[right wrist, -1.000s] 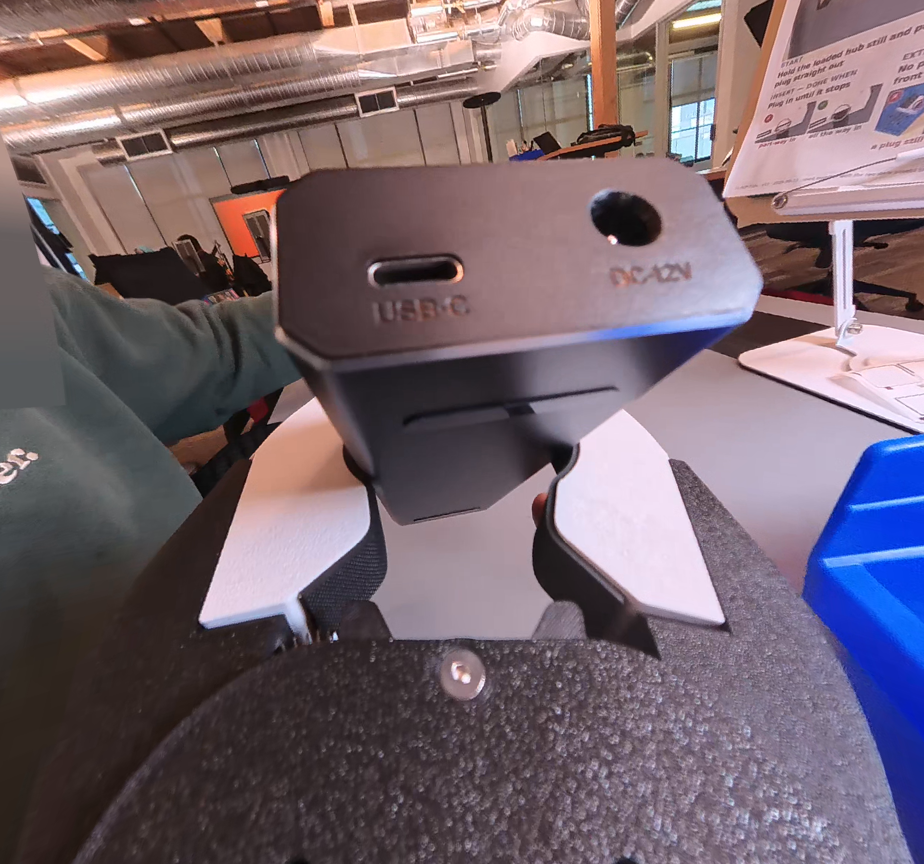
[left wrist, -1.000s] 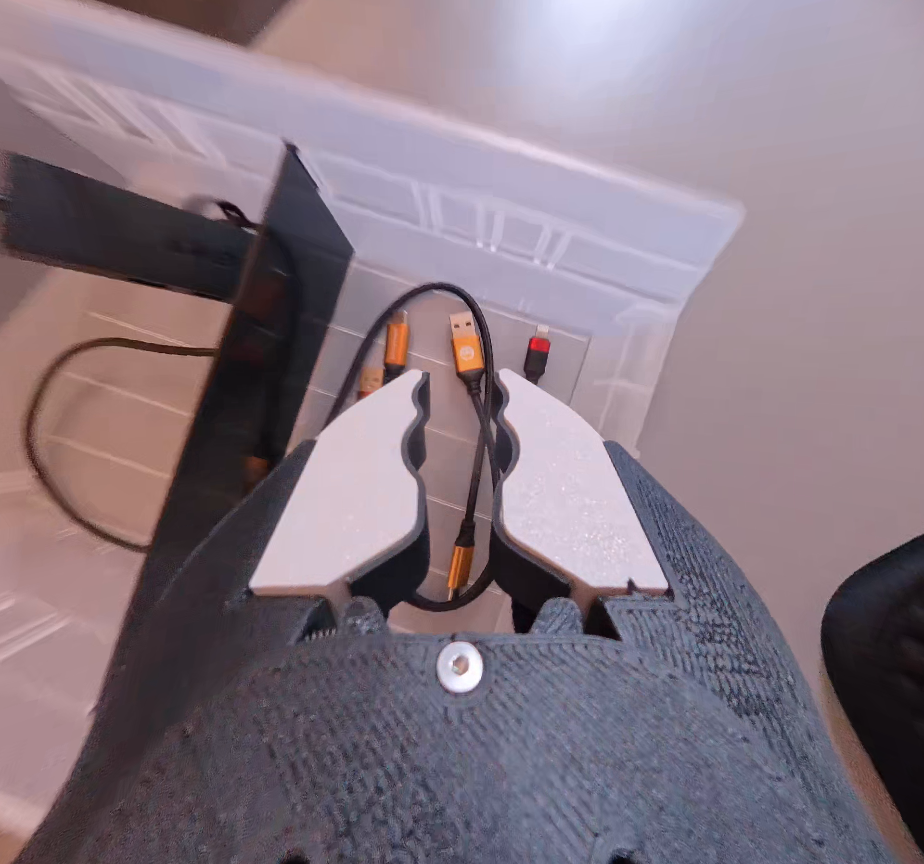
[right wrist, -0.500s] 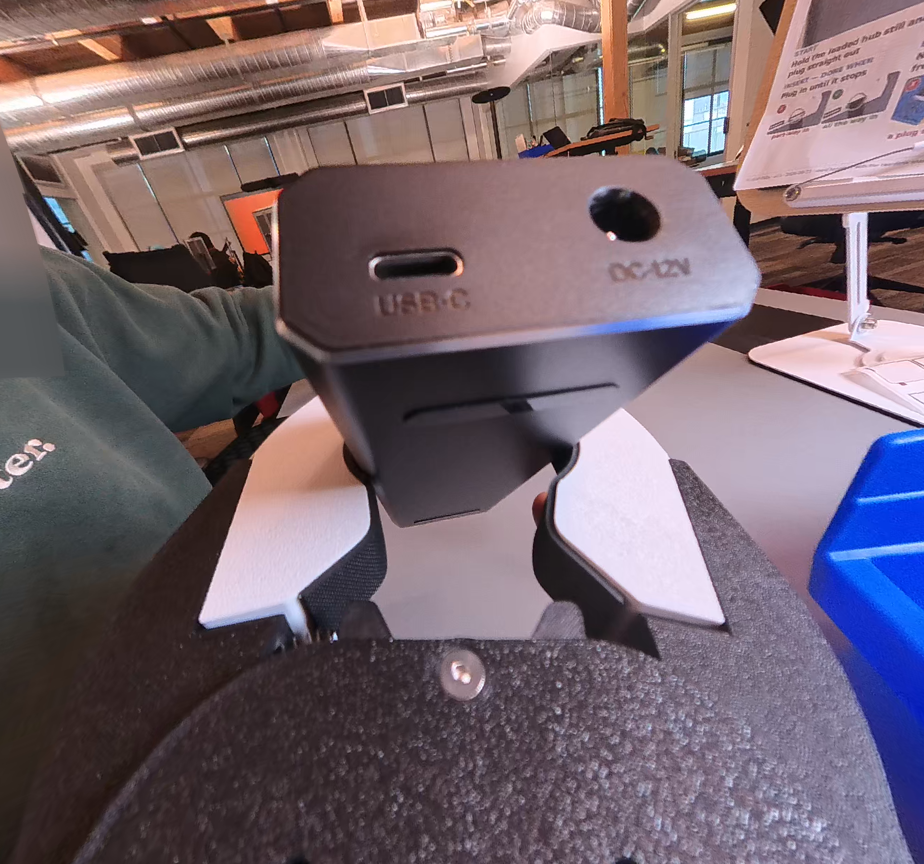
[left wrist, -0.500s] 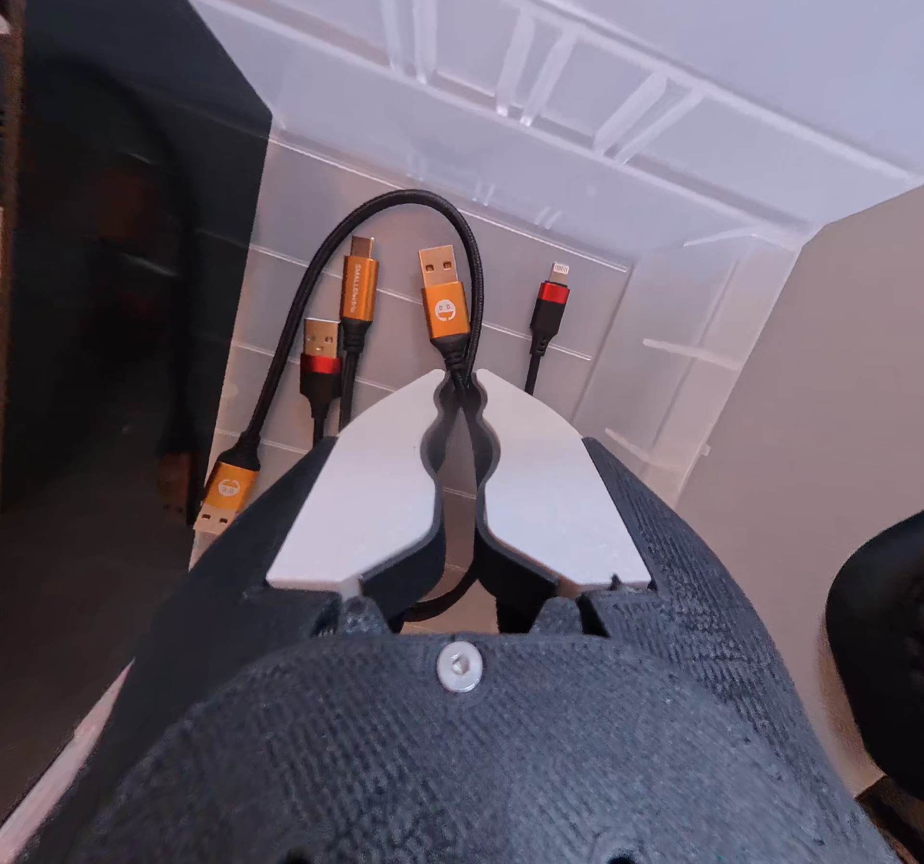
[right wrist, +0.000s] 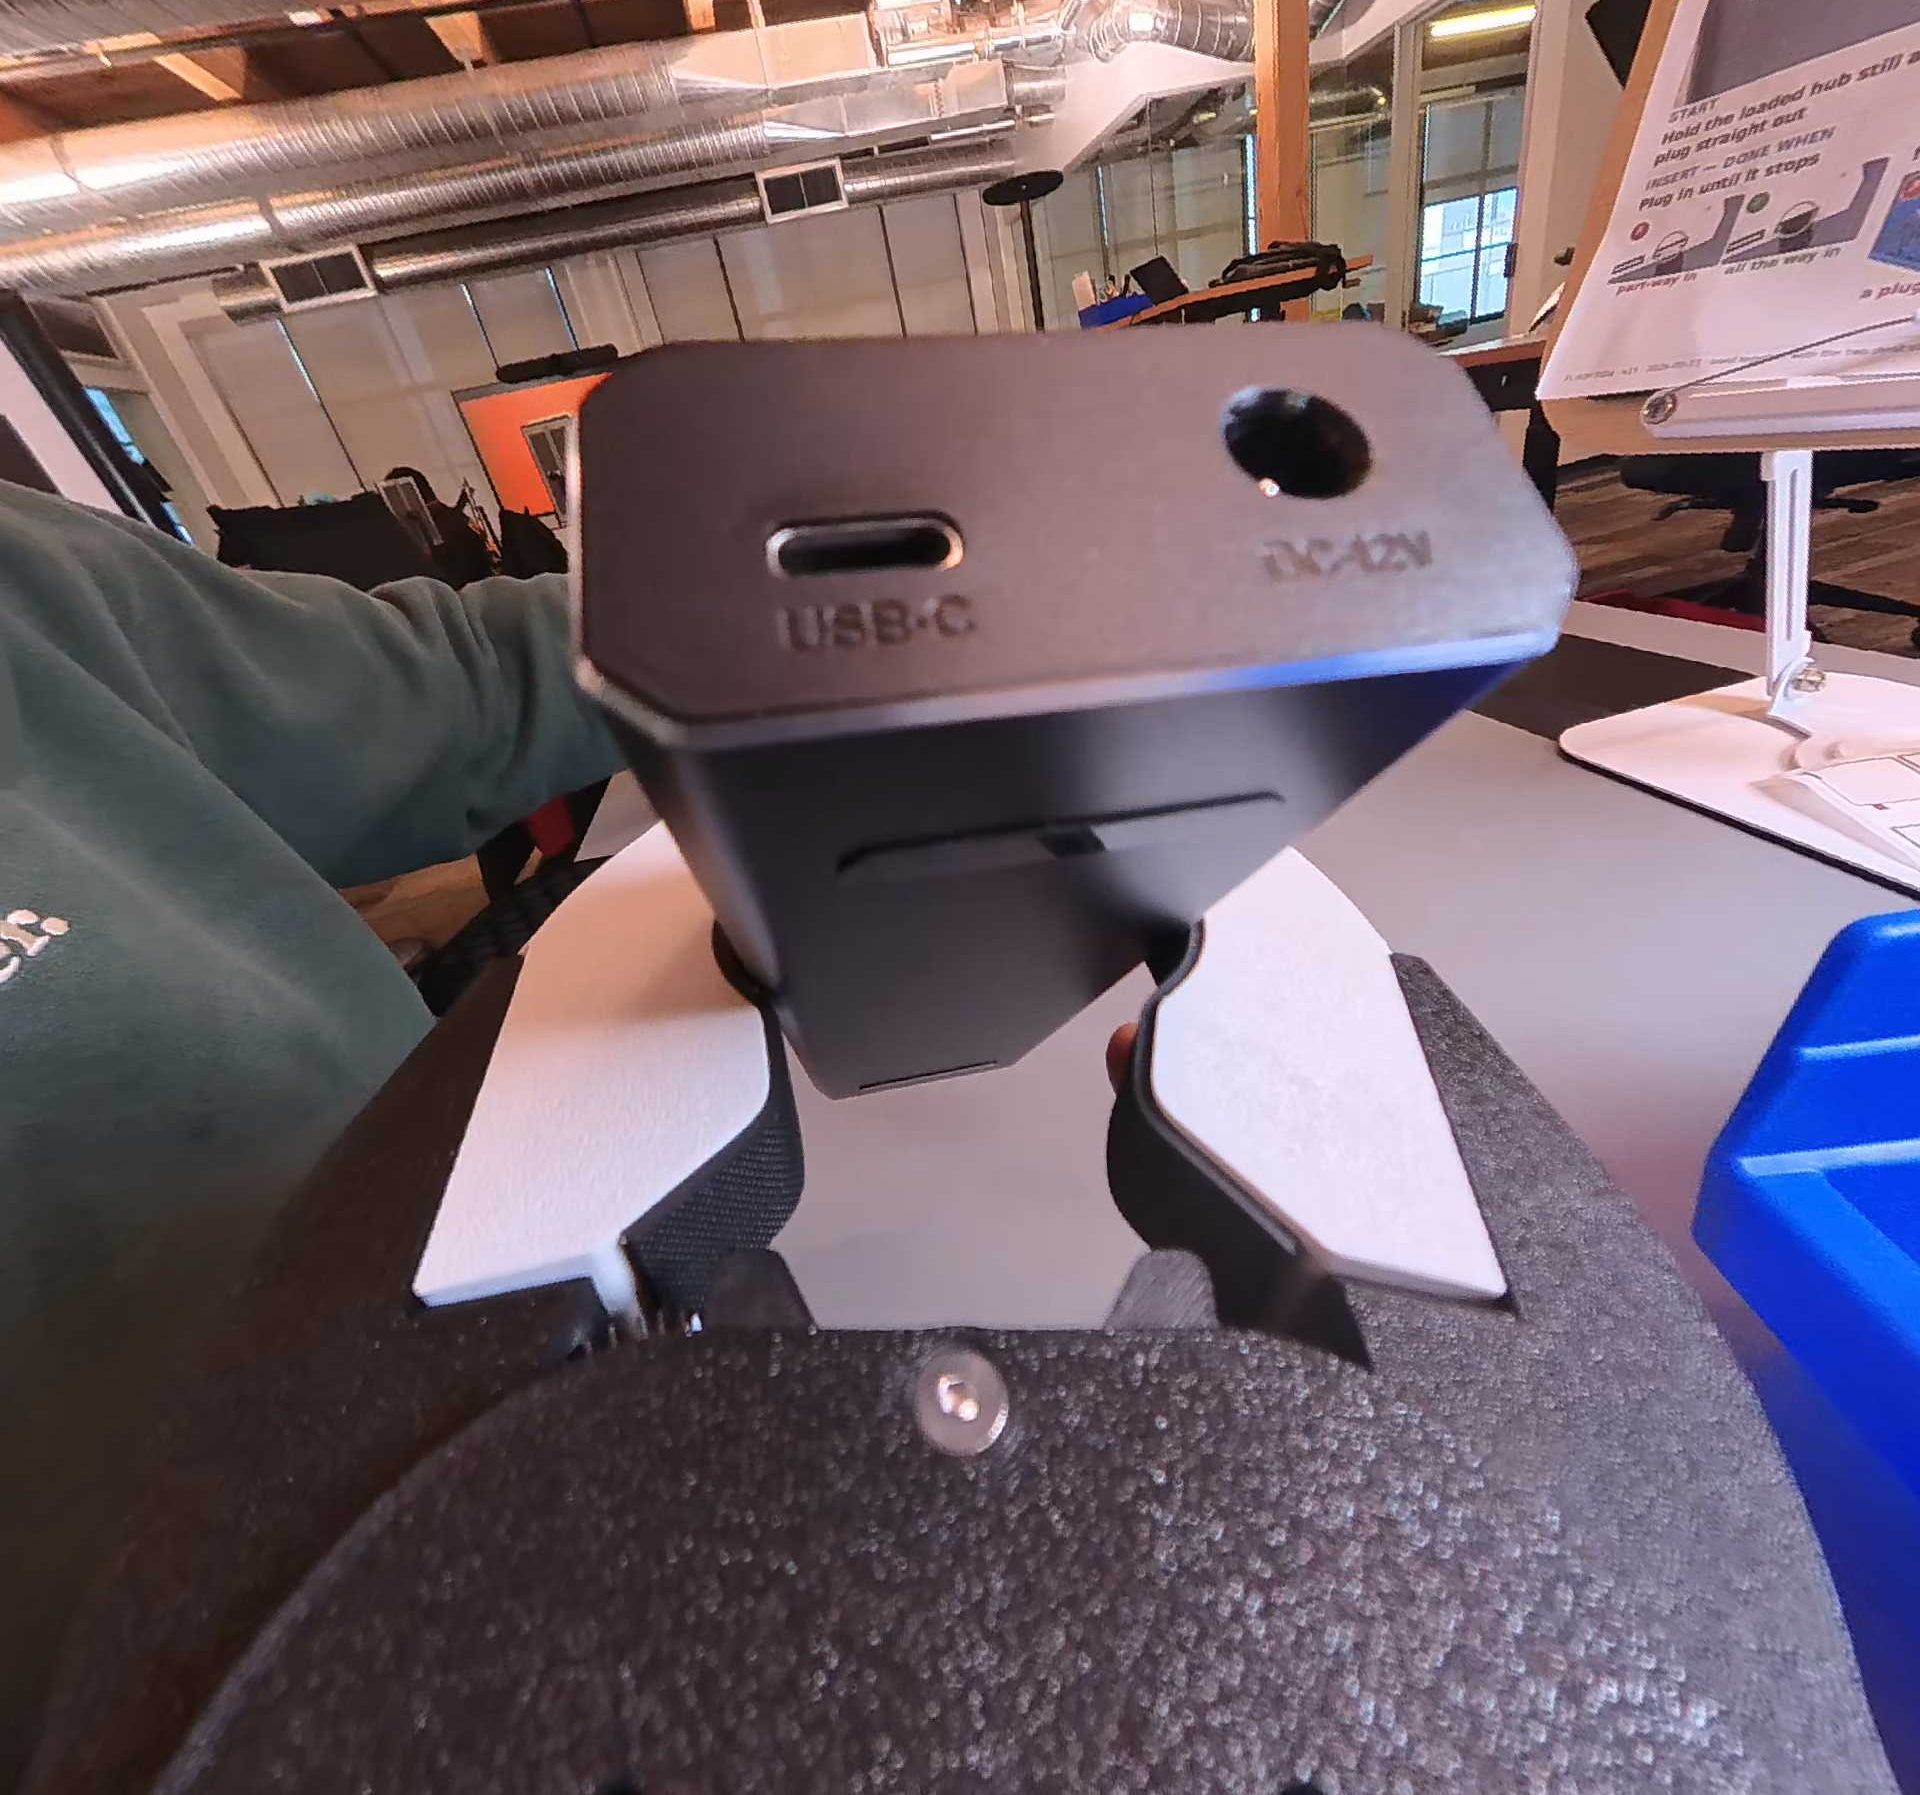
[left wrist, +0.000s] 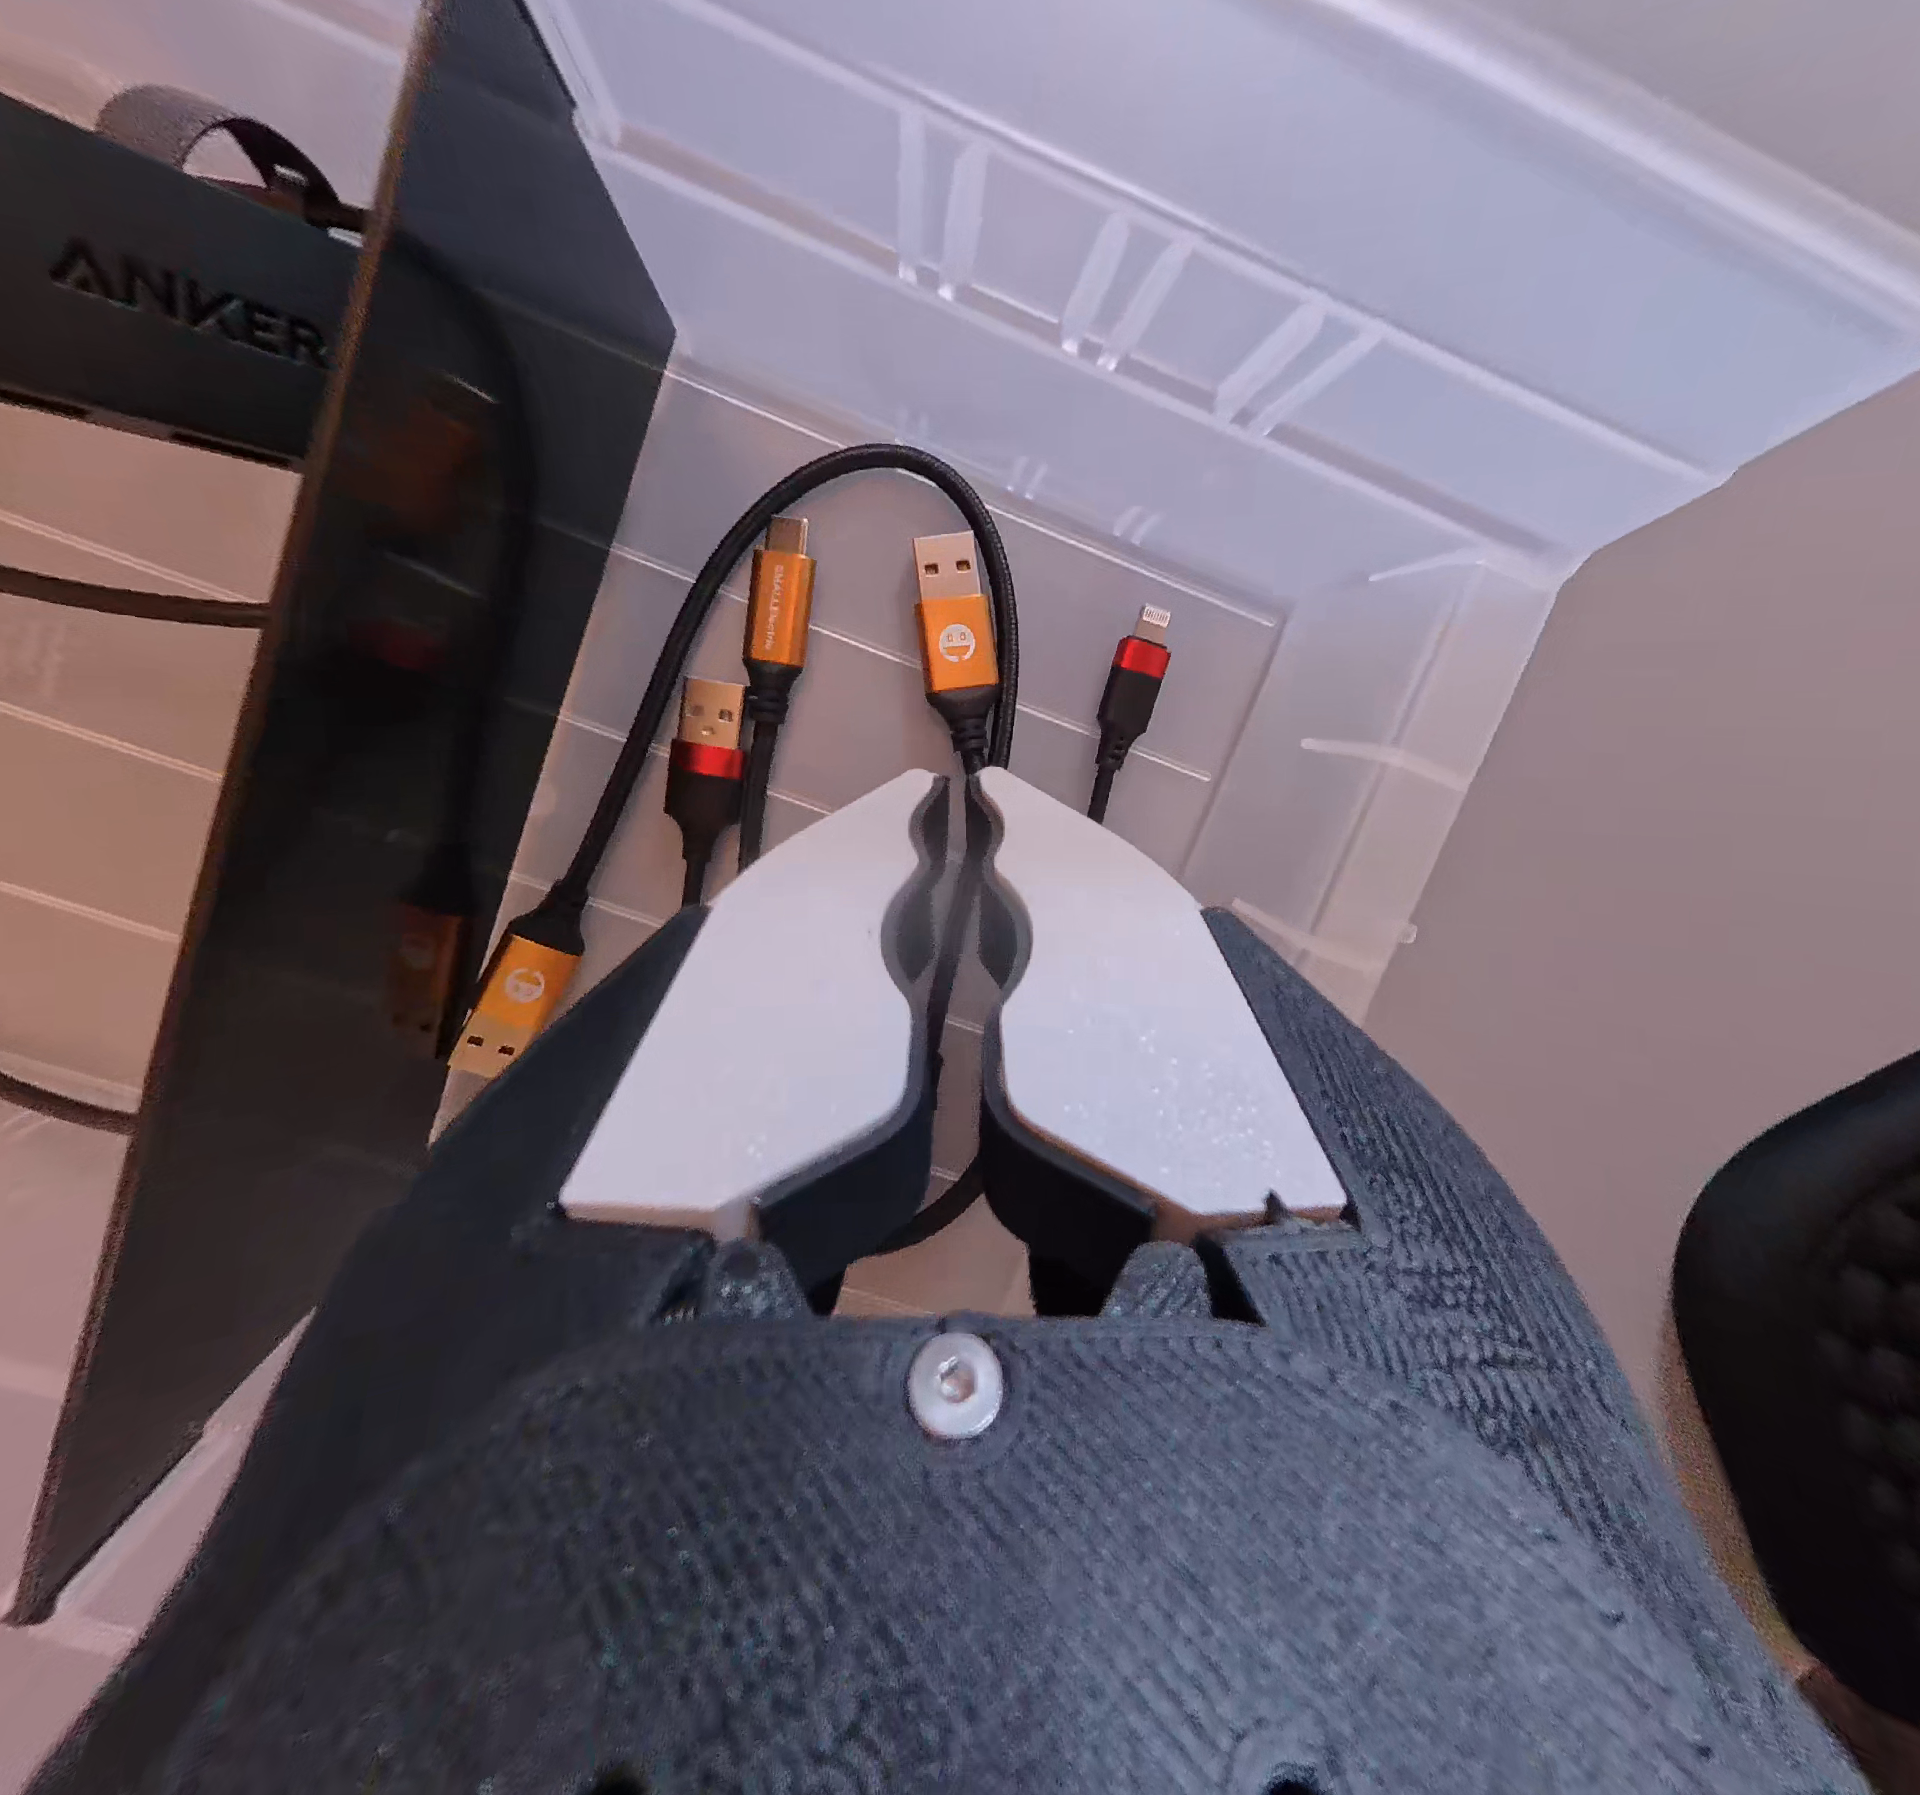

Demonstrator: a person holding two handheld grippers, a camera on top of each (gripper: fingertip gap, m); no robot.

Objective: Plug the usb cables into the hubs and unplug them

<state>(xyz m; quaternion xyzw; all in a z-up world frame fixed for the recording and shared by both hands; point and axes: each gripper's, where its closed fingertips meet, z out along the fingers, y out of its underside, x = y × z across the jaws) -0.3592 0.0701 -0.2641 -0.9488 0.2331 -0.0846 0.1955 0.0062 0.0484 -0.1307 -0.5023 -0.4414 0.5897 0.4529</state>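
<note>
In the left wrist view, my left gripper (left wrist: 966, 784) is shut on the black braided cable just below its orange USB-A plug (left wrist: 956, 644), inside a clear plastic bin (left wrist: 1143, 218). The cable loops over to a second orange USB-A plug (left wrist: 514, 1002). An orange USB-C plug (left wrist: 779, 602), a red USB-A plug (left wrist: 707, 727) and a red-collared small plug (left wrist: 1138, 654) lie on the bin floor. In the right wrist view, my right gripper (right wrist: 977, 924) is shut on a dark grey hub (right wrist: 1039, 758), held upright with its end ports facing the camera.
A tall dark slab (left wrist: 343, 706) stands close at the left, with a black lettered hub (left wrist: 156, 322) behind it. A person's teal sleeve (right wrist: 208, 727) is at the left. A blue bin (right wrist: 1829, 1174) and a white stand with an instruction sheet (right wrist: 1766, 135) are at the right. My hands' fingertips stand some 40 cm from each other.
My left gripper has moved down into the bin and its fingers have closed on the cable below the orange USB-A plug. The right gripper still holds the hub, almost unmoved.
</note>
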